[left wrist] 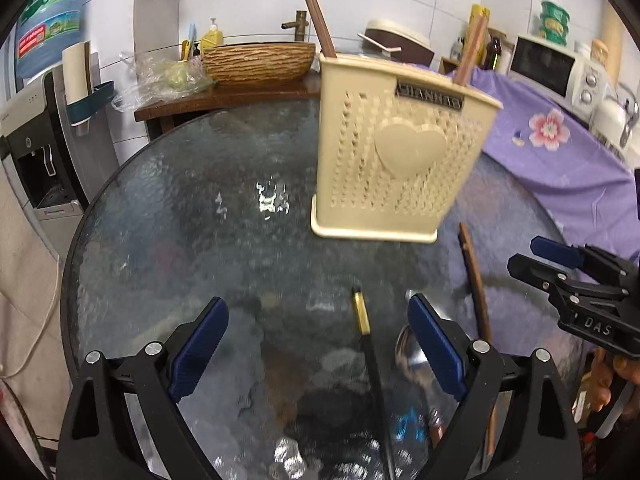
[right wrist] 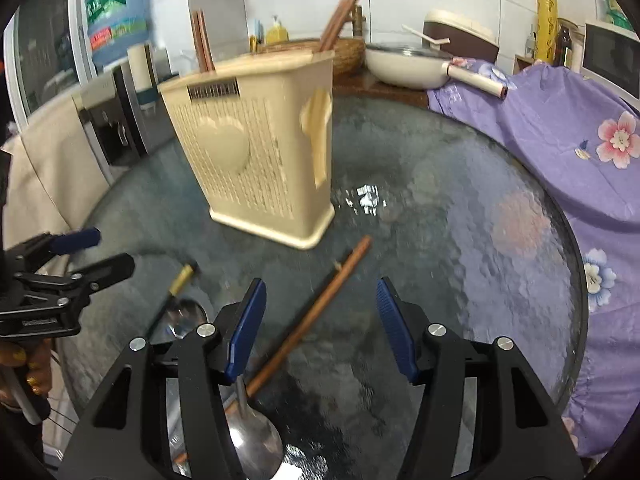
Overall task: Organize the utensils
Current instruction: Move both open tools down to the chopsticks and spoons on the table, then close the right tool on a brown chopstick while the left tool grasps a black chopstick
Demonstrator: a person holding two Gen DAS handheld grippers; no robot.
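Two grippers are mine, and neither holds anything. My left gripper (left wrist: 318,350) has its jaws spread wide over the glass table (left wrist: 168,216); the black chopstick with the gold tip (left wrist: 362,316) lies on the glass in the gap between them, touching neither pad. A steel spoon (left wrist: 406,350) lies just beside my right-hand pad, partly hidden behind it. My right gripper (right wrist: 322,330) stands with its jaws apart too, less wide, and the wooden chopstick (right wrist: 316,312) runs slantwise on the glass between its pads, clear of both. A second steel spoon (right wrist: 256,440) lies under its left finger, bowl toward the camera.

Beyond both sets of jaws stands the cream utensil holder (left wrist: 394,156), upright on the table, with a heart on its front and wooden chopsticks (right wrist: 346,8) already sticking out of its top. The table is round, of dark rippled glass. A purple flowered cloth (right wrist: 560,128) covers something at its right edge. Behind are white wall tiles, a wooden basin (left wrist: 258,62) with a tap, a water dispenser (left wrist: 44,120) on the left and a microwave (left wrist: 554,68) on the right.
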